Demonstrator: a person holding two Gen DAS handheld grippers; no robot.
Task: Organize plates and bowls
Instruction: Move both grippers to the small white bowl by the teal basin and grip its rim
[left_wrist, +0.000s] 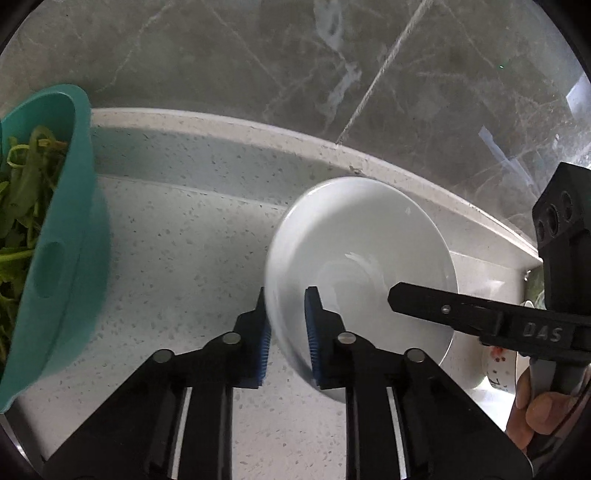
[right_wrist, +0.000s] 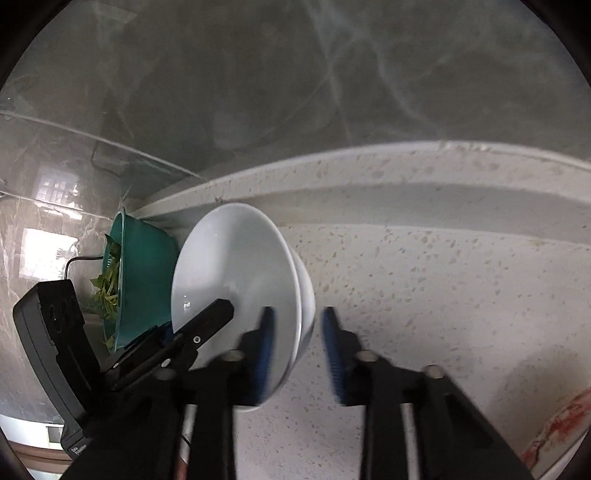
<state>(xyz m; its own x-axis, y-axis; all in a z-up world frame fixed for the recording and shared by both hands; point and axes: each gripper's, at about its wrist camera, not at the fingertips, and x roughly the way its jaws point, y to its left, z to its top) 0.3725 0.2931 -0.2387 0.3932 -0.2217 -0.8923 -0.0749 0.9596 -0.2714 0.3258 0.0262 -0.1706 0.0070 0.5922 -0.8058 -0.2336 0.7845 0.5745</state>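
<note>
Straddling the white bowl's (left_wrist: 354, 258) rim from opposite sides, the left claw (left_wrist: 286, 339) and right claw (right_wrist: 299, 354) stand narrowly apart, neither clearly clamped; it tilts off the bench (left_wrist: 184, 251) and could slip.

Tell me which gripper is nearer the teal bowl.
Left. The left gripper straddles the white bowl's rim on the side facing the teal bowl; the right gripper straddles the opposite rim, with the white bowl between it and the teal one.
</note>
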